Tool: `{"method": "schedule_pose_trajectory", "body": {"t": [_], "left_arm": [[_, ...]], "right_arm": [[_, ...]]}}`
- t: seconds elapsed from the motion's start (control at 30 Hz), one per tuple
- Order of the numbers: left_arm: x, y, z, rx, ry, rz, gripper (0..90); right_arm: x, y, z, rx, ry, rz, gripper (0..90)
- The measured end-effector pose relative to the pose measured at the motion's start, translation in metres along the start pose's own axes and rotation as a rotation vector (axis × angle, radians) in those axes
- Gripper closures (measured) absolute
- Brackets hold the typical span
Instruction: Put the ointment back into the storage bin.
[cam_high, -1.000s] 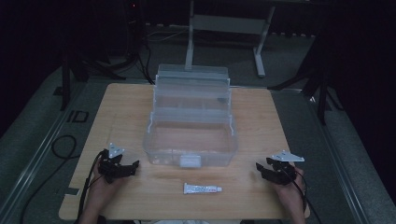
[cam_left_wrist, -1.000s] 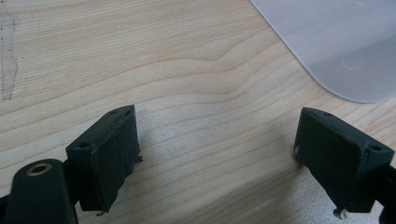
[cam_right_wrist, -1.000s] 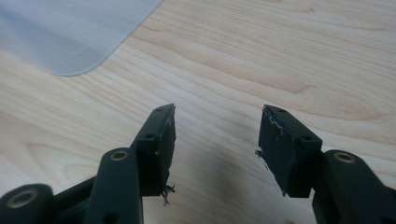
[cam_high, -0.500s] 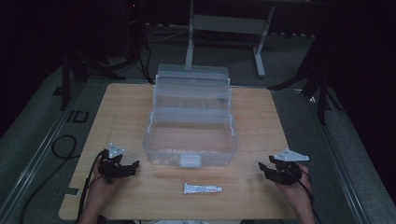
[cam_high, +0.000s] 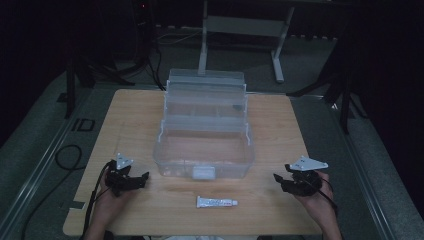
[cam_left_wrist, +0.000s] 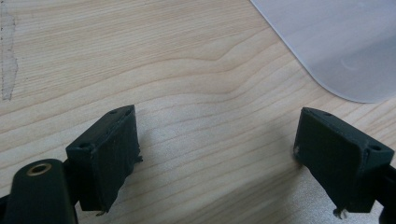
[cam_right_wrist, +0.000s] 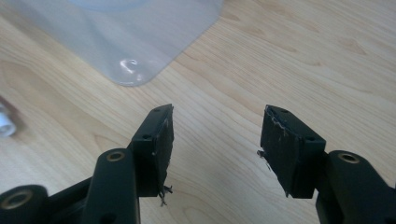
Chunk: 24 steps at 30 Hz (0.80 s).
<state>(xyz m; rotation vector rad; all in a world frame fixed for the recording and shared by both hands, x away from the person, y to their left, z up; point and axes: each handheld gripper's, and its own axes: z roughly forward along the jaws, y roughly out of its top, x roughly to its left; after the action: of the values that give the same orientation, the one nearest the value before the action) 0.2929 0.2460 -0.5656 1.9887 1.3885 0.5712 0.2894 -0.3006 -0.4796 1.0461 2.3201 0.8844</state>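
From the high view, a clear plastic box (cam_high: 204, 137) stands open in the middle of a wooden bench (cam_high: 135, 110), its lid raised at the back, and a small white tube (cam_high: 216, 202) lies on the wood just in front of it. The left gripper (cam_high: 141, 180) and right gripper (cam_high: 278, 179) rest on either side, both empty; nothing seems started, and the likely next move is reaching inward for the tube. In the left gripper view, the fingers (cam_left_wrist: 105, 154) stand wide apart over bare wood, a box corner (cam_left_wrist: 336, 46) ahead. In the right gripper view, the fingers (cam_right_wrist: 156, 147) are also apart, near another box corner (cam_right_wrist: 140, 42).
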Motion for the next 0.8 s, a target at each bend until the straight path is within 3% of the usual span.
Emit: {"method": "schedule_pose_trajectory", "body": {"t": [0.8], "left_arm": [[0.0,0.0,0.0,0.003,0.0,0.002,14.4]], "right_arm": [[0.015,0.033,-0.008,0.059,0.067,-0.171,41.7]]}}
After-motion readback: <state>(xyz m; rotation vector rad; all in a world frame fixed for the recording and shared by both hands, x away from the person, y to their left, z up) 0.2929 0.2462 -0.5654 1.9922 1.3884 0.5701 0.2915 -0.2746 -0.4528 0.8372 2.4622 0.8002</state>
